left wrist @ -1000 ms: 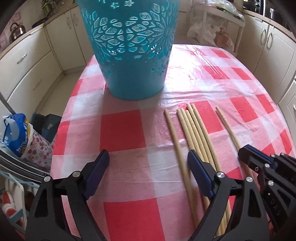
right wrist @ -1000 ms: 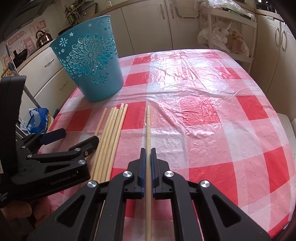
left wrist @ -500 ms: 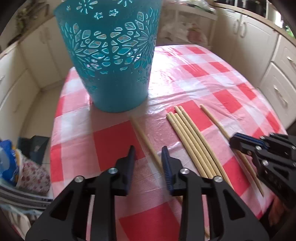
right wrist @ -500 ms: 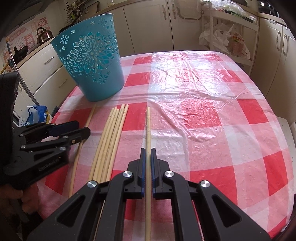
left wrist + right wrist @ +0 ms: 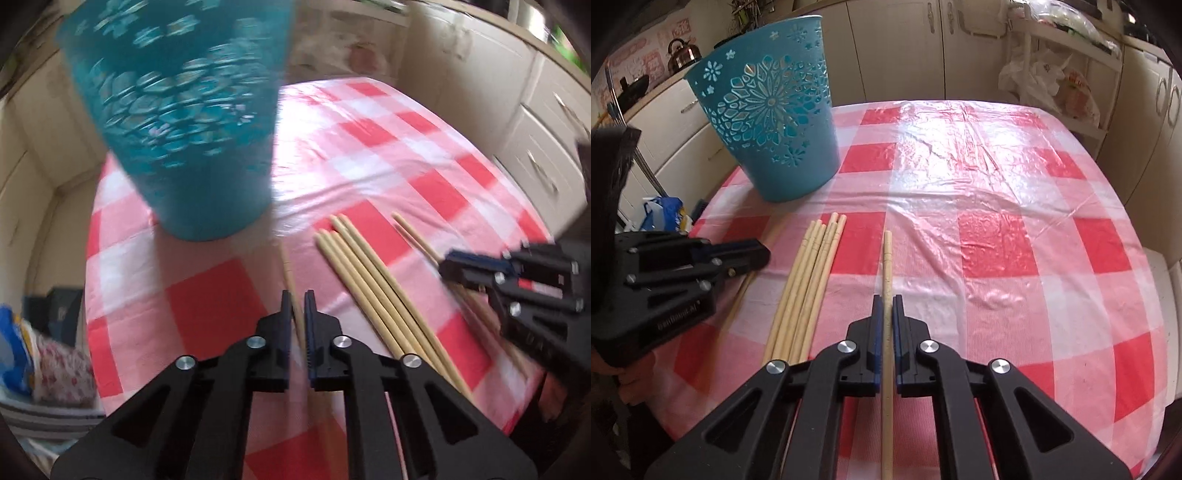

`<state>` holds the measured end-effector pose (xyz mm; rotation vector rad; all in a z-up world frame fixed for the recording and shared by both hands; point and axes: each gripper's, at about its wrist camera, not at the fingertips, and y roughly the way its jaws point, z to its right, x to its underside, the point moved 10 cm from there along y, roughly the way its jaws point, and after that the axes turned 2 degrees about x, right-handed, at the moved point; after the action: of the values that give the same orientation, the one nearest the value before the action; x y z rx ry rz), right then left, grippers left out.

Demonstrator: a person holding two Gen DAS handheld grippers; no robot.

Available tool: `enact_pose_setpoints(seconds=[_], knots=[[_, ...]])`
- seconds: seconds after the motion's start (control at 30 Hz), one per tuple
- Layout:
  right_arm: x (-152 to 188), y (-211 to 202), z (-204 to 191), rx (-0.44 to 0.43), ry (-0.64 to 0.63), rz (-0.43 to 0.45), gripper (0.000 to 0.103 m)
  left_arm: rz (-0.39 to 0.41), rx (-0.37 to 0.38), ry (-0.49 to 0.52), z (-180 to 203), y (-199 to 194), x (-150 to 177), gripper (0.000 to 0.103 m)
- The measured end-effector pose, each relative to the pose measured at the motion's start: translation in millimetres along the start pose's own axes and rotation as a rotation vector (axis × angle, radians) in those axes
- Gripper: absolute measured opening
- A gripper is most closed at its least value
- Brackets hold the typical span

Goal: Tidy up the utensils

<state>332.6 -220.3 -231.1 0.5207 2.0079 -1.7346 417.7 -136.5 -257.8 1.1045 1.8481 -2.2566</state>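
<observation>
Gripping a chopstick apiece, both claws are clamped tight: the left gripper [image 5: 298, 314] is pinching the leftmost chopstick [image 5: 287, 266] at lower centre of its view, and the right gripper [image 5: 884, 314] is pinching the lone chopstick [image 5: 887, 258] at lower centre of its own. The bundle of four [image 5: 809, 280] is lying on the checked tablecloth [image 5: 997, 236] between them, the blue basket [image 5: 772, 122] standing in the upper left. The risk, I'd judge: each long stick is being held well off its far tip, so it may be pivoting in the pads on a lift, or catching the basket's rim and tipping it. The right view is showing that rim crisply; the left view is blurring the basket, but showing its stick's tip sitting just beside the basket's base.
</observation>
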Motion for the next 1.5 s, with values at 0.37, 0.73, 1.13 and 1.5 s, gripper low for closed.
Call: enact_pose_setpoints(seconds=[0.37,0.73,1.13,1.5], knots=[[1,3,-8,0.081,-0.107,0.024,0.007,-0.036,-0.109,-0.014,-10,2,-3,0.034],[19,-16,4,-0.124,0.130,0.029,0.006,0.015,-0.120,0.000,21,-17,5,0.004],[26,-26,14,-0.358,0.411,0.067,0.006,0.416,-0.001,-0.141,5,-172,-44,0.004],[14,-45,18,-0.422,0.451,0.140,0.006,0.778,-0.027,-0.351,-77,-250,-156,0.004]])
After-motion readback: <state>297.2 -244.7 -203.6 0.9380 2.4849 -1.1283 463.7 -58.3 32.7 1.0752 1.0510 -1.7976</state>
